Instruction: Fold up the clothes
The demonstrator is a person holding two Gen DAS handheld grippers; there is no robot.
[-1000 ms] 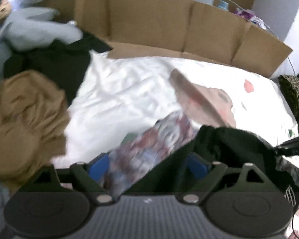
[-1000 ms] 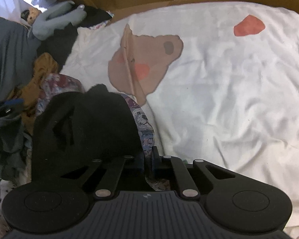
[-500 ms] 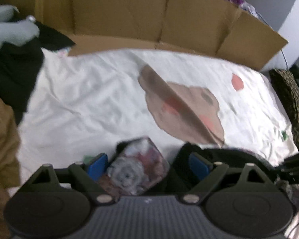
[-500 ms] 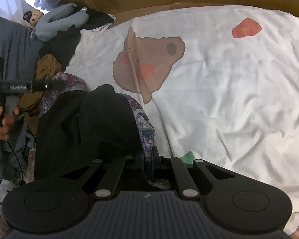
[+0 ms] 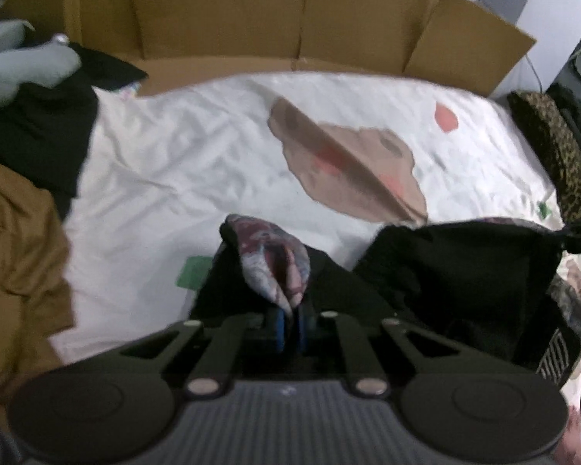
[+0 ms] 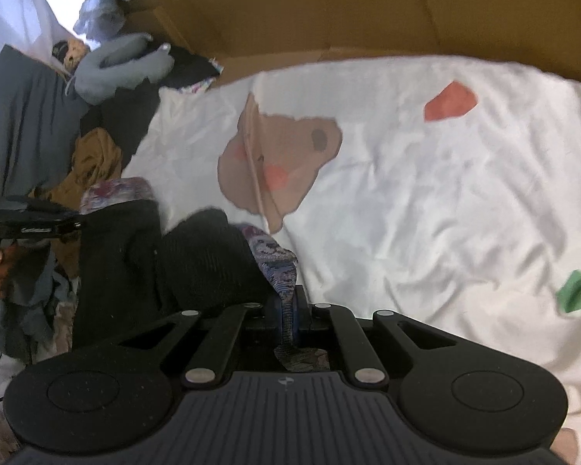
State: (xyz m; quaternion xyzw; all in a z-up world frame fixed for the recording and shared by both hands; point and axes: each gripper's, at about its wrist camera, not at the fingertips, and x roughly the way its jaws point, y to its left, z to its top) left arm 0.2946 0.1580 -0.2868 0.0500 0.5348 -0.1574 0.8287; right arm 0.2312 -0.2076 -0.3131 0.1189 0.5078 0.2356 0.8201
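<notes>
Both your tongs are clenched on one garment: your left gripper [image 5: 289, 327] pinches a fold of the black garment with a floral lining [image 5: 457, 271], and your right gripper [image 6: 290, 319] pinches its patterned edge. It hangs between them over the near edge of the white bedsheet [image 6: 426, 201]. Brown clothing [image 5: 15, 232] is heaped at the sheet's left edge, cardboard [image 5: 290, 11] along the far edge

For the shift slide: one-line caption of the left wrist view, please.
Left gripper shut on a black garment with patterned lining, over a white bedsheet.
</notes>
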